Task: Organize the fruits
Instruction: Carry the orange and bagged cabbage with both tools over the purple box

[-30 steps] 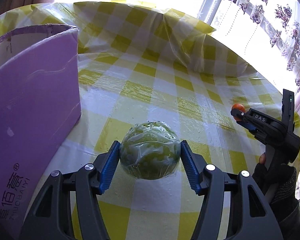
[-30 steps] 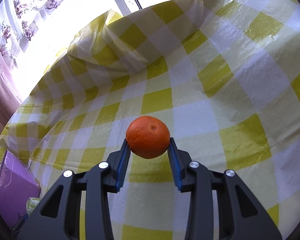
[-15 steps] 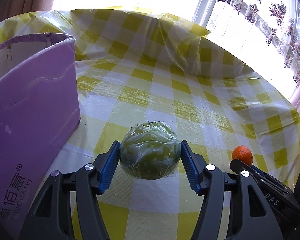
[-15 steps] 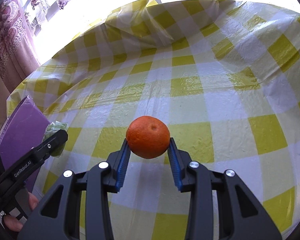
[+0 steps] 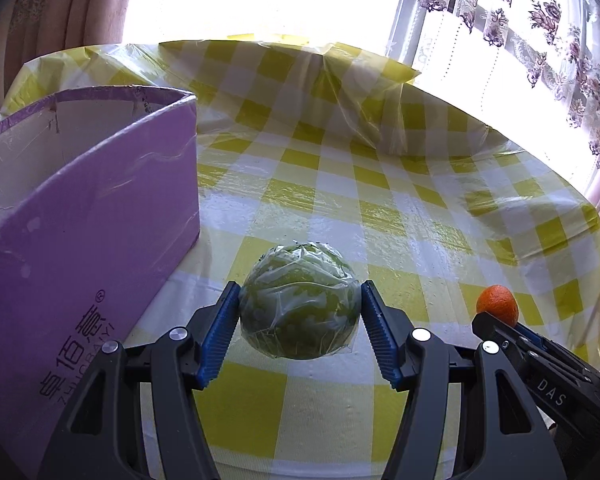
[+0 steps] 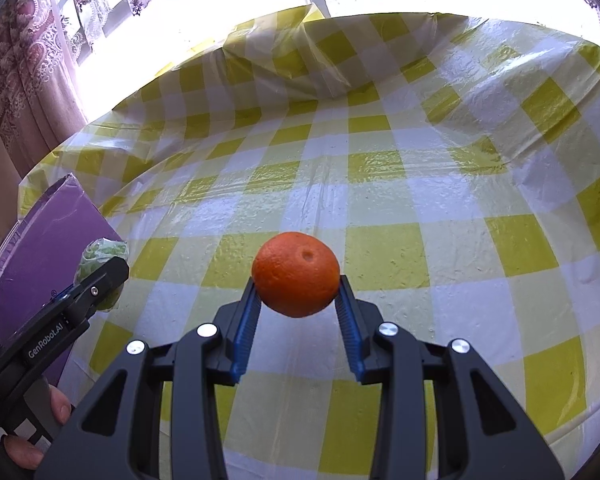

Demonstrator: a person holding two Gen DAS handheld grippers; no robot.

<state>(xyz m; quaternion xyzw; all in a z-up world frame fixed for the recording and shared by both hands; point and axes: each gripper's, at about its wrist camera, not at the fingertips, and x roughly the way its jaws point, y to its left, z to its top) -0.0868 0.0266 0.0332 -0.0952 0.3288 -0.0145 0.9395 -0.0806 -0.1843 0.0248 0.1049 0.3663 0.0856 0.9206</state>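
My left gripper (image 5: pixel 299 312) is shut on a green round fruit wrapped in clear film (image 5: pixel 299 302) and holds it above the table, just right of an open purple cardboard box (image 5: pixel 80 216). My right gripper (image 6: pixel 297 292) is shut on an orange (image 6: pixel 296 274) and holds it above the table. In the left wrist view the orange (image 5: pixel 497 304) shows at the lower right. In the right wrist view the wrapped fruit (image 6: pixel 100 256) and the purple box (image 6: pixel 40 240) show at the left.
A round table with a yellow-and-white checked cloth under clear plastic (image 5: pixel 380 208) fills both views. The cloth bunches into a fold at the far side (image 5: pixel 360 92). A bright window with flowered curtains (image 5: pixel 560 40) lies beyond the table.
The right gripper with the orange has swung from the right side toward the left gripper and lower. The left gripper has lifted slightly with the wrapped fruit. Both grips are unchanged.
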